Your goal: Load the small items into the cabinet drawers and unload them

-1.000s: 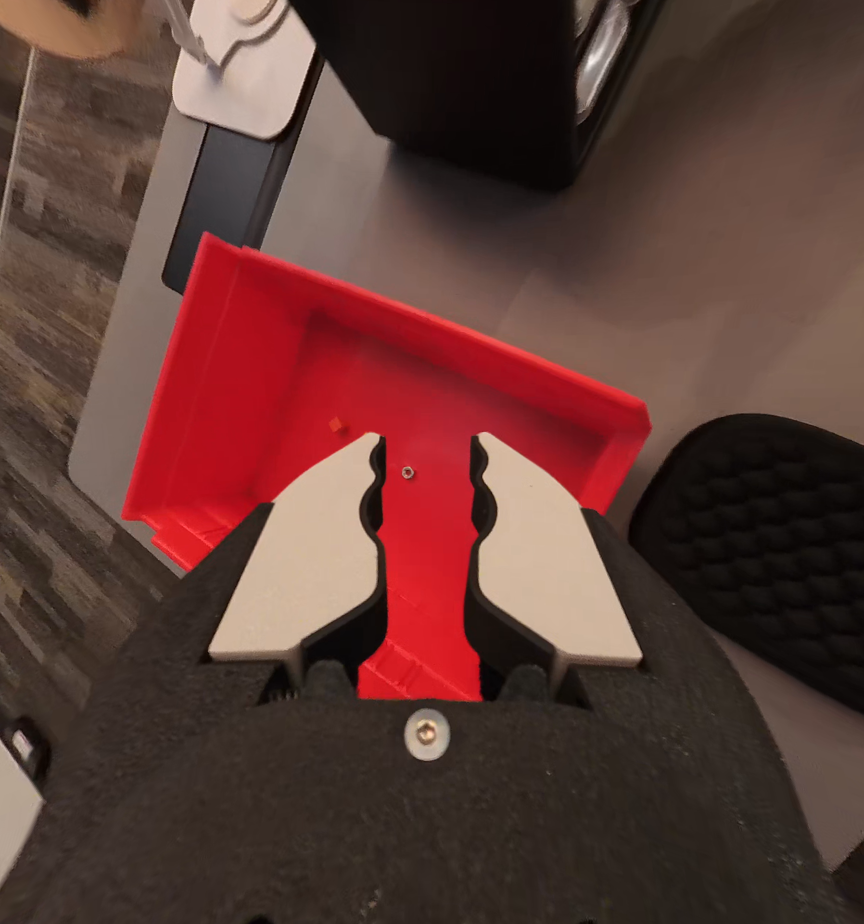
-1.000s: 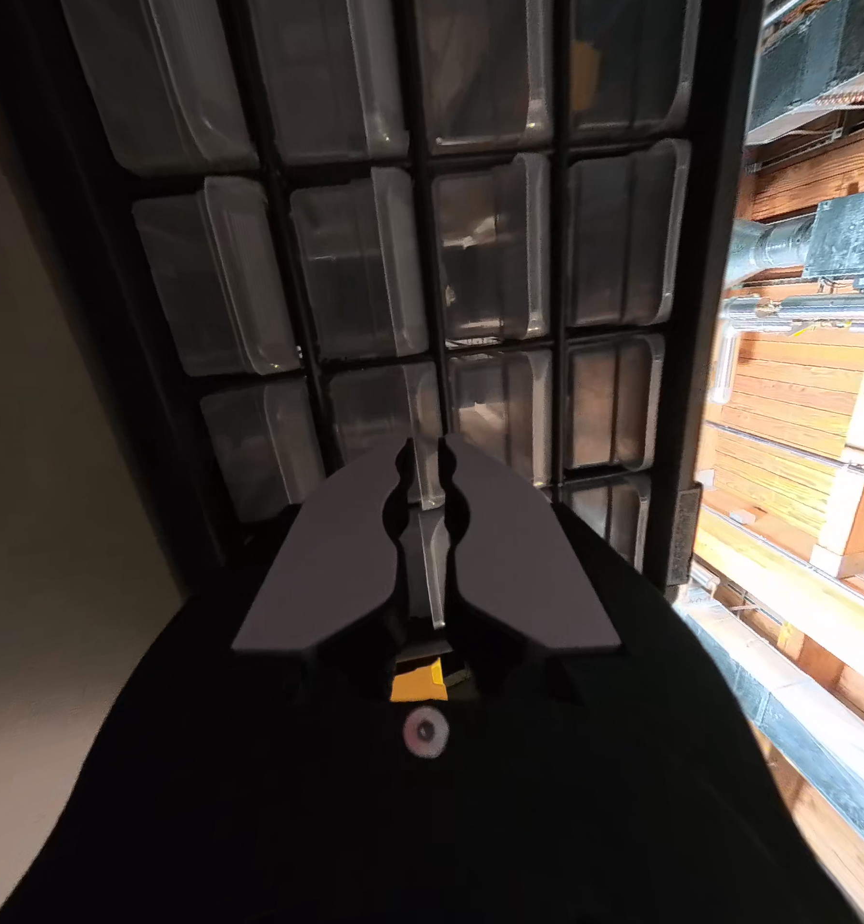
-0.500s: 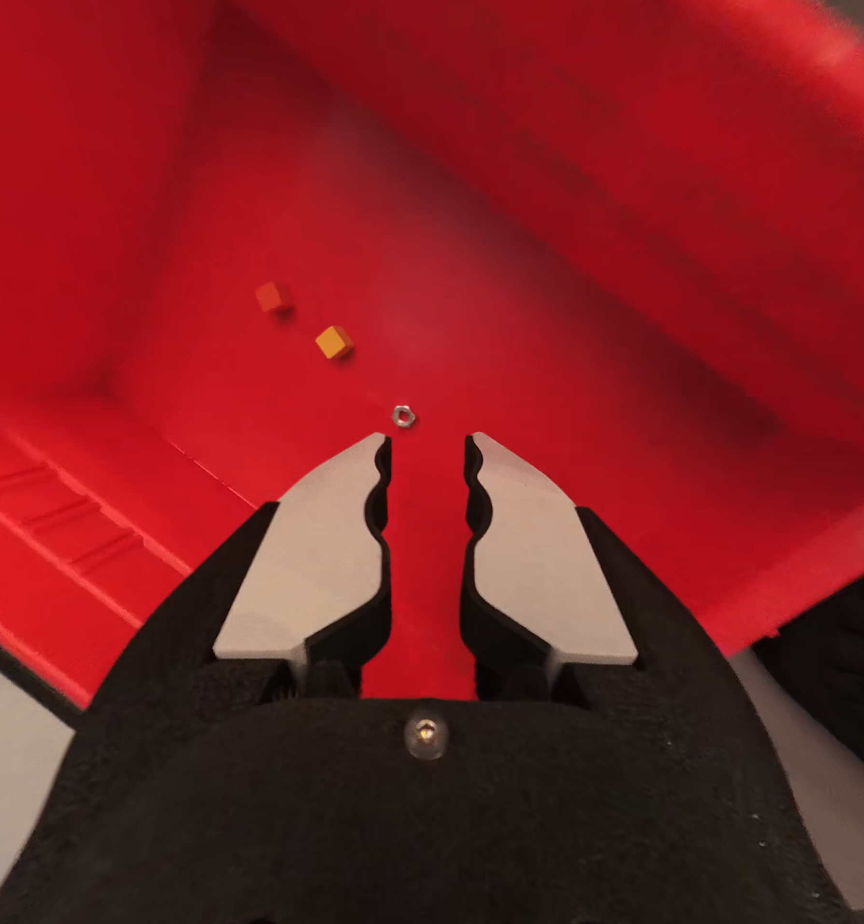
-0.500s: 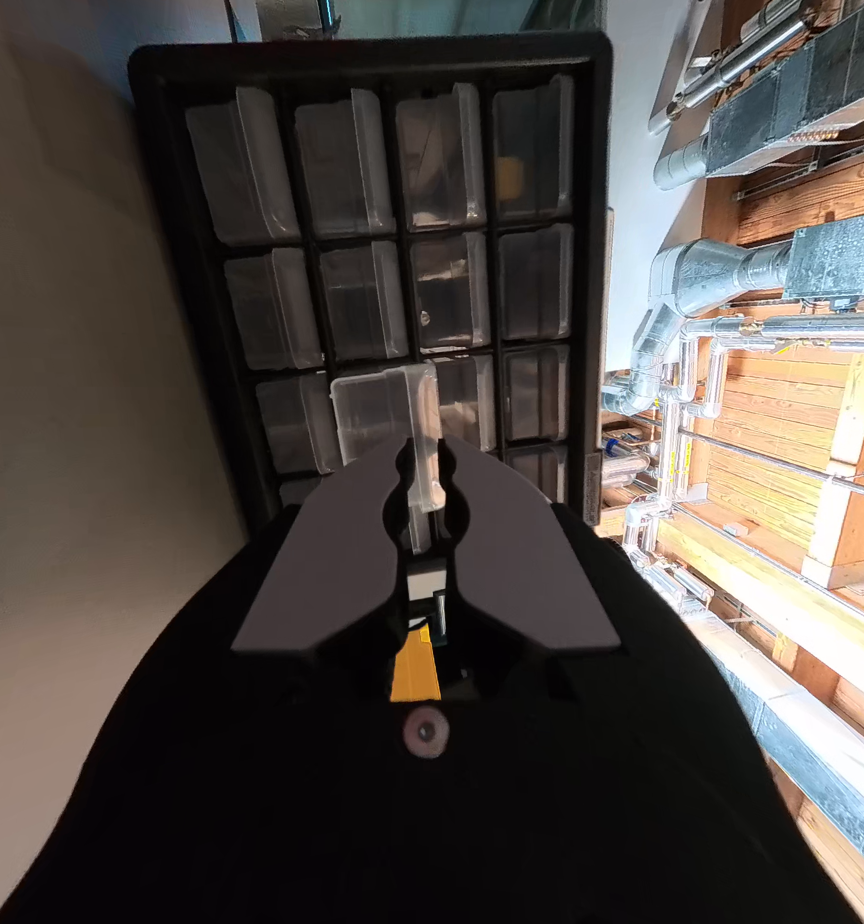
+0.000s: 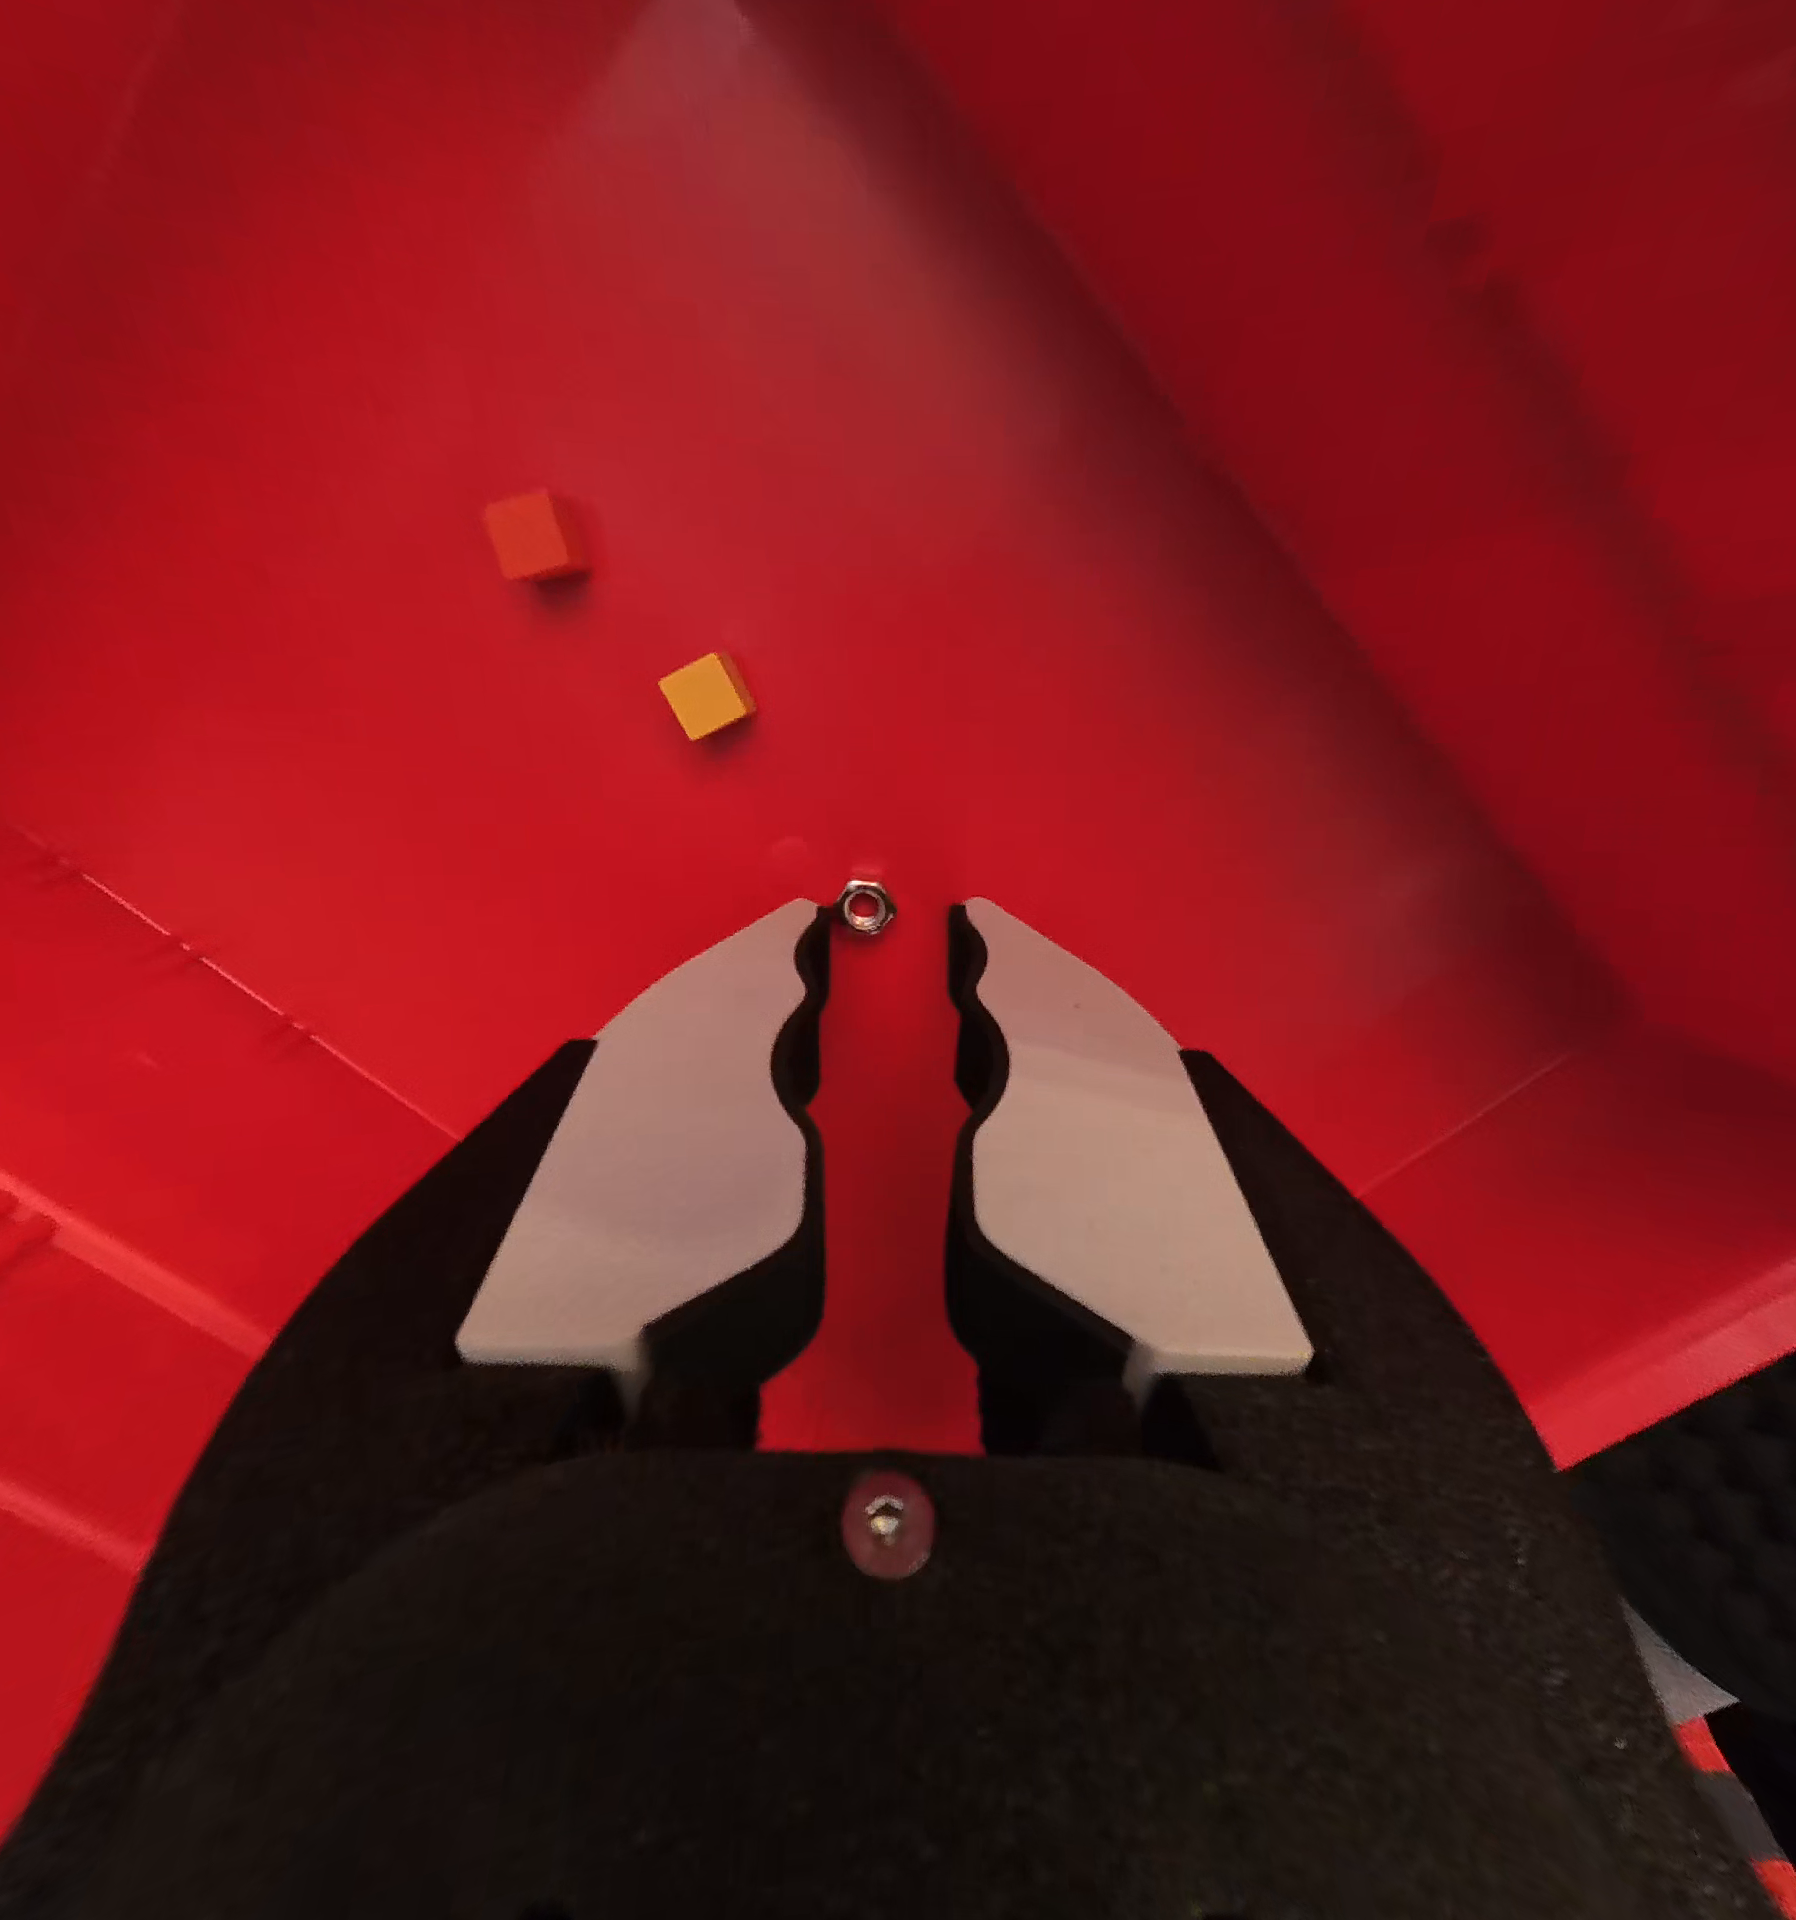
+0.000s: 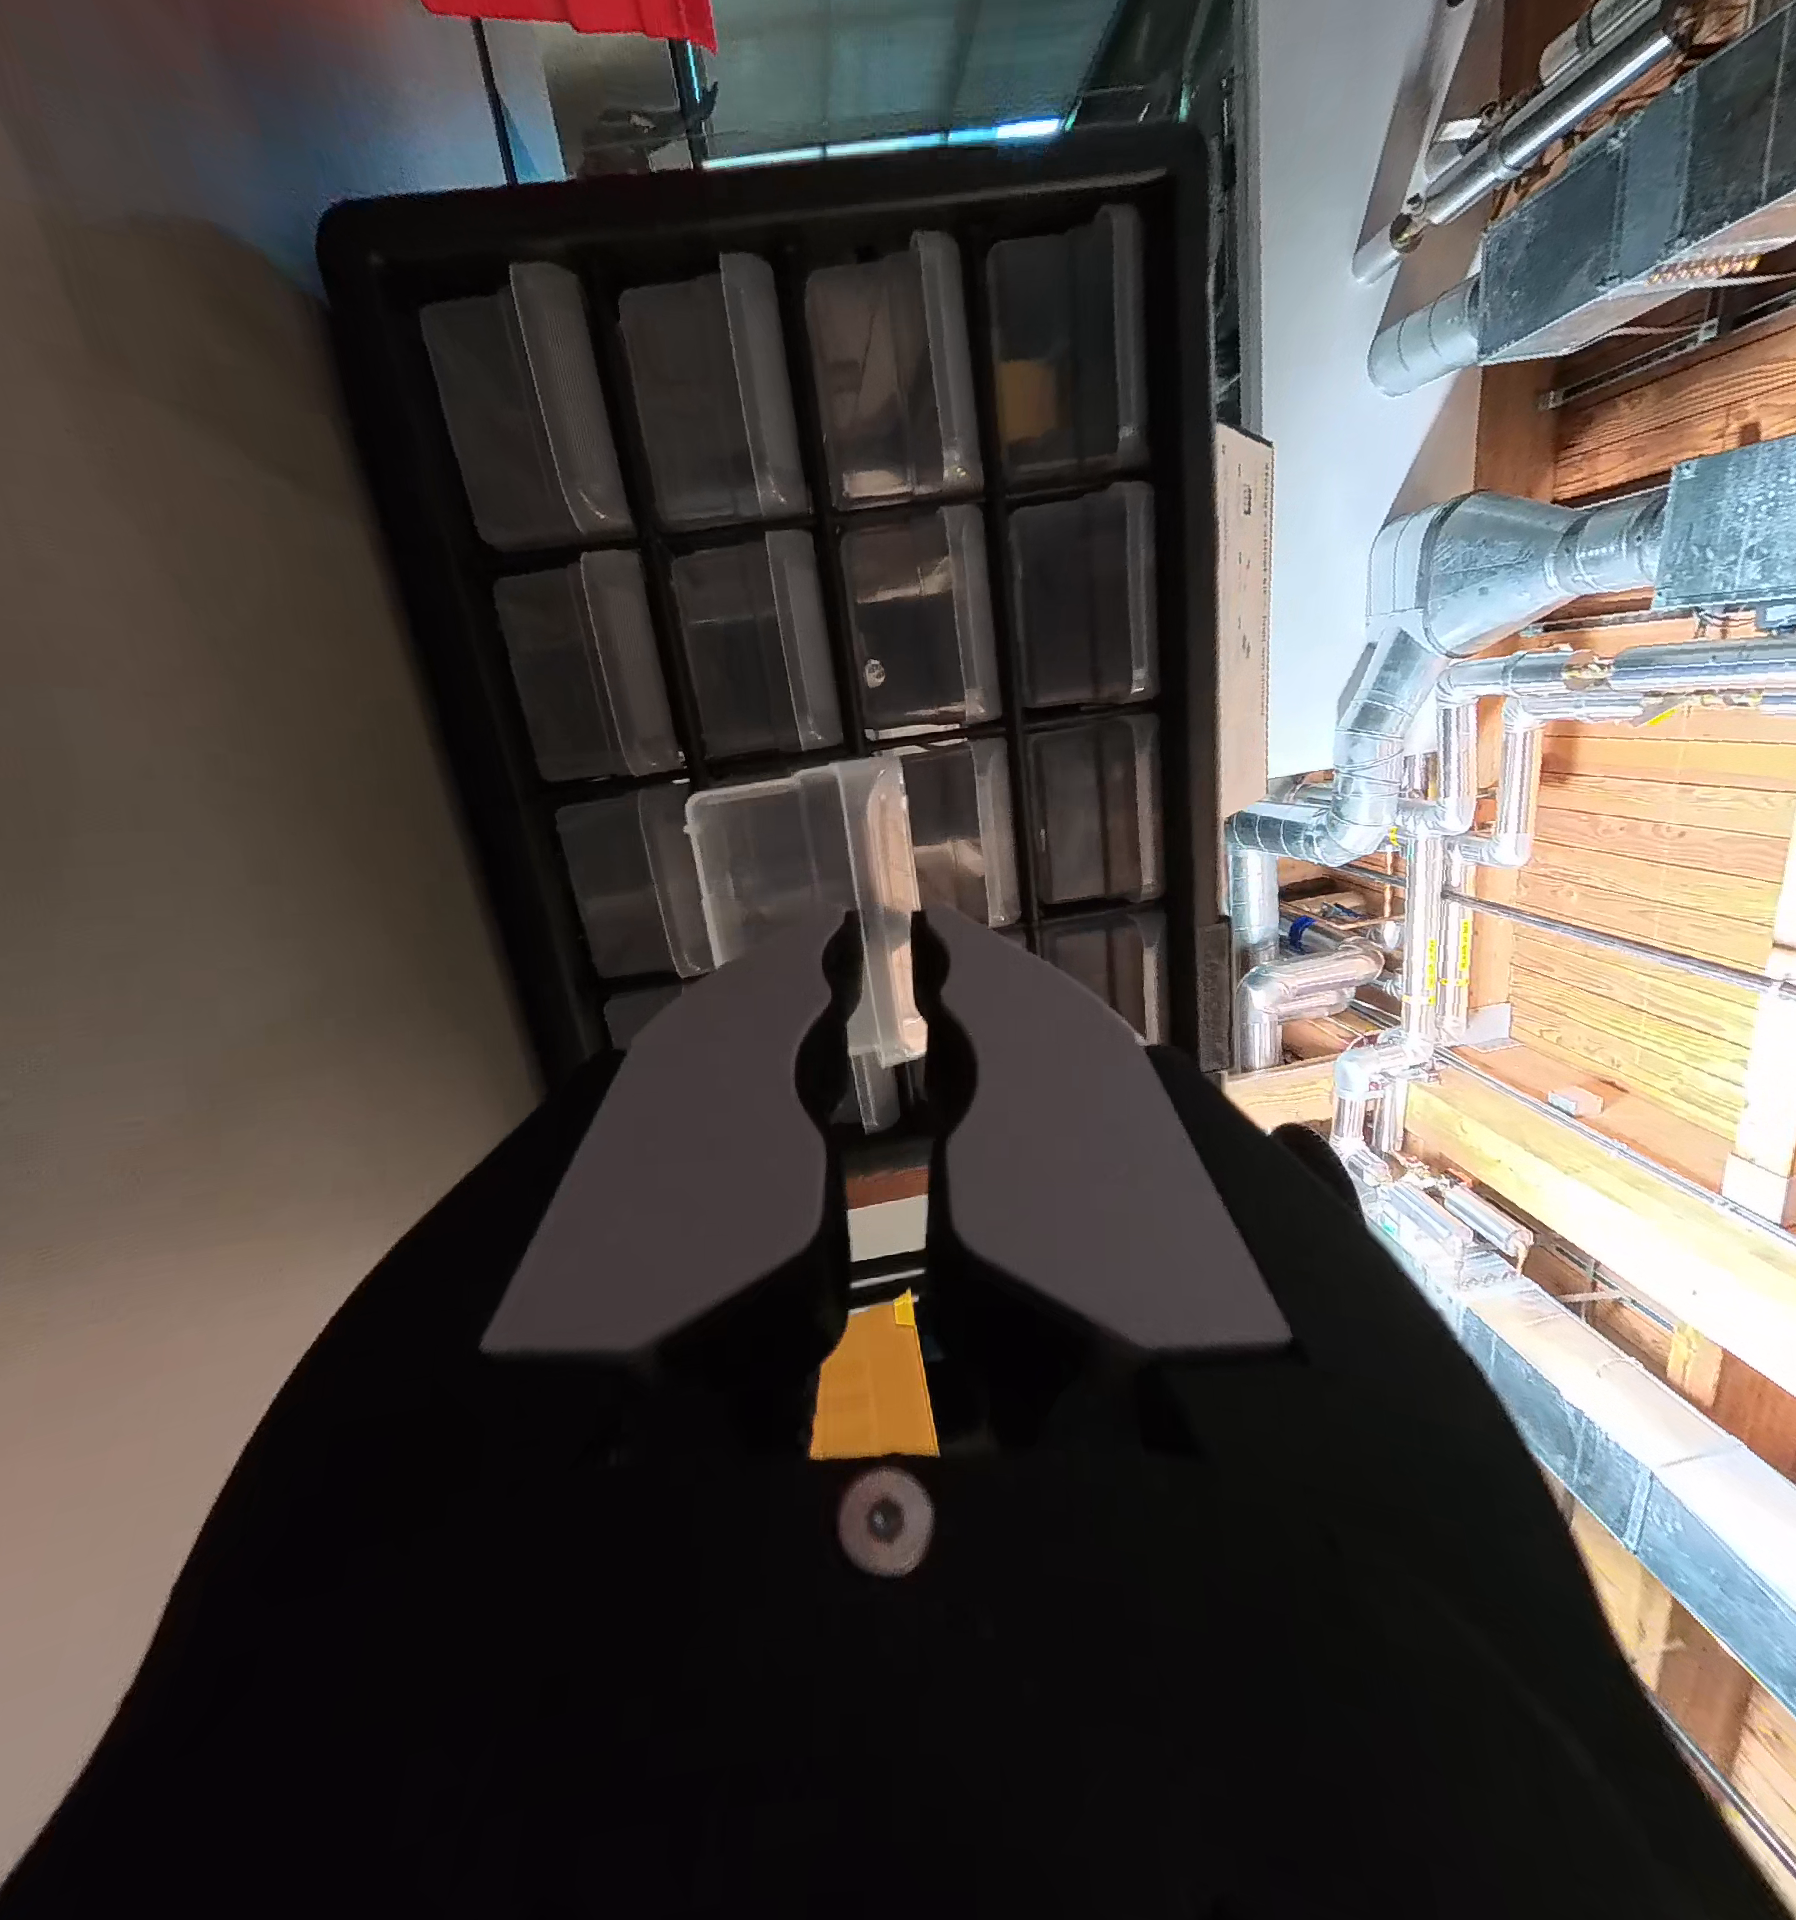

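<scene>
In the left wrist view my left gripper is open and low inside a red tray. A small metal nut lies on the tray floor between the fingertips, close to the left one. An orange cube and a red-orange cube lie farther ahead to the left. In the right wrist view my right gripper is shut on the handle of a clear drawer that is pulled partway out of the black drawer cabinet.
The cabinet holds several clear drawers; one upper drawer shows a yellow item, another a small metal part. A black textured pad lies right of the tray. A beige wall is left of the cabinet. The grippers' ends are close to 40 cm from one another. From my left tips it is roughly 4 cm to the orange cube; from my right, 40 cm.
My left gripper has dropped into the red tray and closed in on the nut. My right gripper has drawn back from the cabinet, pulling the clear drawer out.
</scene>
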